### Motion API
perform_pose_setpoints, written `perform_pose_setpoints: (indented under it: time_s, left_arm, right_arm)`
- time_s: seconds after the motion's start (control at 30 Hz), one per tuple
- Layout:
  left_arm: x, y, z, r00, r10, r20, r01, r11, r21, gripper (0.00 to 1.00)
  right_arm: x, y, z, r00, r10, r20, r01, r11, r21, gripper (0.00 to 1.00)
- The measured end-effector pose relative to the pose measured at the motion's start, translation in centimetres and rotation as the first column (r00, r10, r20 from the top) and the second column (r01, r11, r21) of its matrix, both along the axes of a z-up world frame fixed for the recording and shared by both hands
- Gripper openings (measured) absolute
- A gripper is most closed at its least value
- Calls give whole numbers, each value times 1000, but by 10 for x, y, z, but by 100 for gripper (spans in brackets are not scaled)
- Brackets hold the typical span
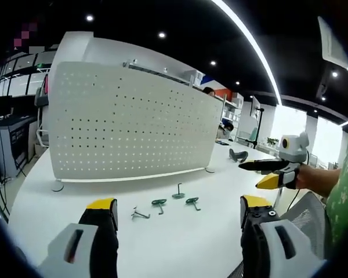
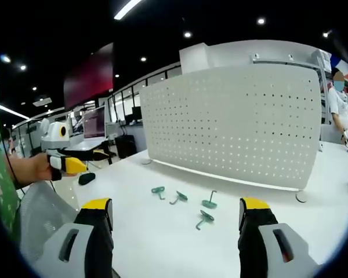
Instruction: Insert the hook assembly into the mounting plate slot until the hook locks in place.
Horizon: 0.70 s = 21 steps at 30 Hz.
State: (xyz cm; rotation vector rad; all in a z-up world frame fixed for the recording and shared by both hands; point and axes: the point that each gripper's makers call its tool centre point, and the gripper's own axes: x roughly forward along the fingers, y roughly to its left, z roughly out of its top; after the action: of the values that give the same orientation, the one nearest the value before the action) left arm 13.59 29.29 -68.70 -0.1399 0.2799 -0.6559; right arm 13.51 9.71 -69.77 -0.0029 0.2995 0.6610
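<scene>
Hooks (image 1: 162,206) before blank, unlabelled pegboard (image 1: 127,124); both tongs (image 1: 177,217) (image 2: 174,217) apart.

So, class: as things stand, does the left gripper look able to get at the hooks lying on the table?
Probably yes. The left gripper is open, and the four hooks lie loose on the white table just ahead of it, with nothing between.

- A white table (image 1: 162,243) spans an open-plan office.
- A person in a white top (image 2: 338,107) stands at the table's far end.
- Dark monitors (image 2: 95,124) line distant desks.
- Recessed ceiling lights (image 2: 187,35) glow overhead.
</scene>
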Motion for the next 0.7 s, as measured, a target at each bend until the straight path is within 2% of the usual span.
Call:
perform_pose_setpoints:
  time_s: [0.7]
  left_arm:
    - [1, -11, 6, 1000, -22, 8, 22, 1000, -11, 88]
  right_arm:
    - [1, -1, 1, 1000, -2, 2, 2, 1000, -1, 91]
